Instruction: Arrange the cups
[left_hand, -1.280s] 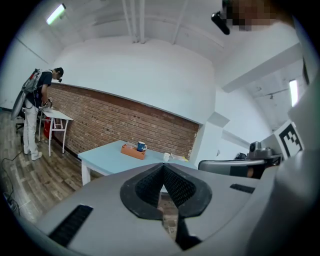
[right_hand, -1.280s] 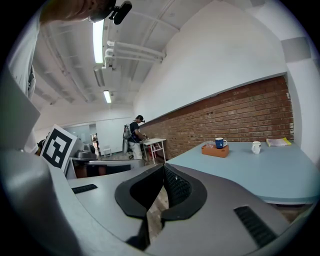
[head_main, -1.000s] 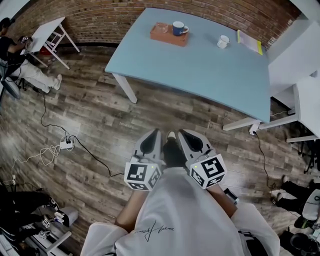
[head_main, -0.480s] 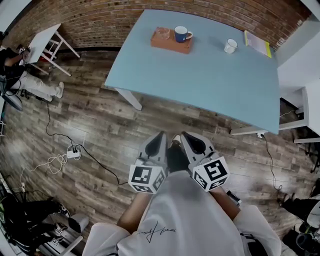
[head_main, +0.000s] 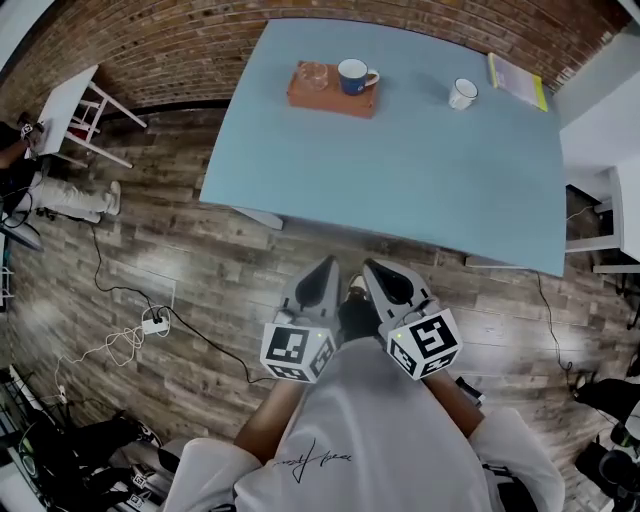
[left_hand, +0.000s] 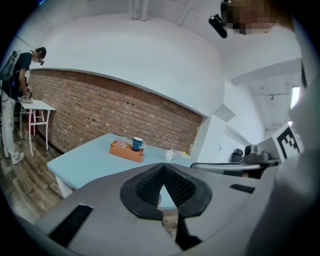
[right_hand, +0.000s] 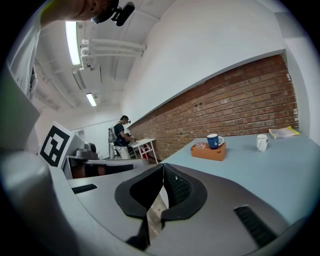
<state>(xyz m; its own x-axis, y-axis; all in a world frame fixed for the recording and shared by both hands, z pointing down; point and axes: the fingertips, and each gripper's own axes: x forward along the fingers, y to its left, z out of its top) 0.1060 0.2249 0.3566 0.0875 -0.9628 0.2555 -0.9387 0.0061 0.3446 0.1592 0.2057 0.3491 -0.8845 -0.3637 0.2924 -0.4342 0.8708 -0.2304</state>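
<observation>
Head view, blue mug (head_main: 352, 76) and glass (head_main: 312, 74) on orange tray (head_main: 332, 104)

On the orange tray (head_main: 335, 103) beside the blue cup (head_main: 352, 76) stands a clear thing (head_main: 313, 74), perhaps a glass; it is too small and pale to tell surely. The print on the blue cup is too small to read. The table (head_main: 400, 170) hides most of its own legs. The hands are hidden under the left gripper (head_main: 328, 265) and the right gripper (head_main: 372, 268); only the forearms show. A person (head_main: 60, 195) at the left is cut off by the picture's edge, and so is the white furniture (head_main: 600, 110) at the right.
</observation>
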